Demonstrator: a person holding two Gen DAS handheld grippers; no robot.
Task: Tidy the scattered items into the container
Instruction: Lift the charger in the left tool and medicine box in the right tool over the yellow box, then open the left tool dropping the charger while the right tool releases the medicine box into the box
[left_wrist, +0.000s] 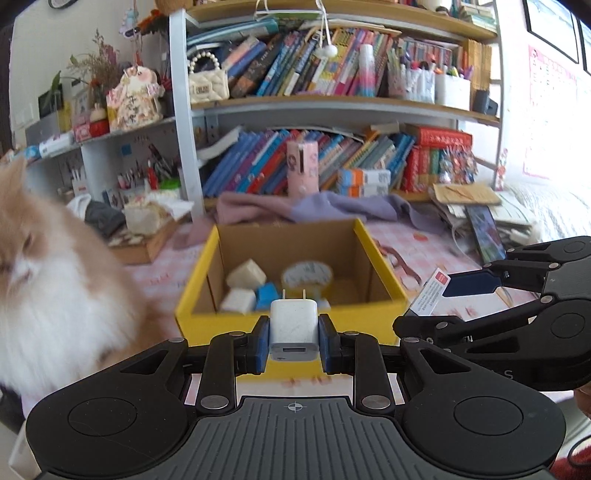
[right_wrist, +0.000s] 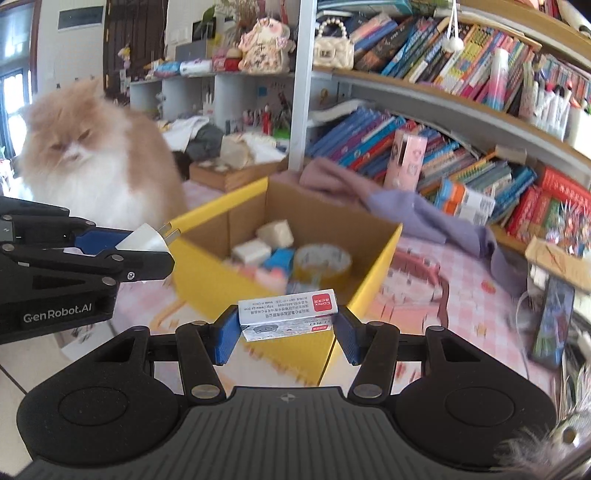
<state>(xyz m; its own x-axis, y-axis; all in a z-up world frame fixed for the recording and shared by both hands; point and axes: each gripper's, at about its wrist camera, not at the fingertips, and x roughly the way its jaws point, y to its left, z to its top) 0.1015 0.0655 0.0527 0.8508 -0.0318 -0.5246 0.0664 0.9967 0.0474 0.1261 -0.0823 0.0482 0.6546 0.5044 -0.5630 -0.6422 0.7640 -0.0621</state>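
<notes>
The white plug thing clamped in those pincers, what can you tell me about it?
The white charger is a small rounded block of glossy plastic with two flat metal prongs pointing ahead, toward the yellow box, and a port on its grey near face. The left gripper is shut on it, blue pads pressing its two sides, and nothing else touches it. In the right wrist view it hangs just outside the box's near wall, not yet over the opening.

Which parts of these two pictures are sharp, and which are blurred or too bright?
Left wrist view: the white charger is sharp, the cat is blurred, and the right edge is washed out by daylight. Right wrist view: the small printed box is sharp, the yellow box is smeared, and the shelves bend.
</notes>
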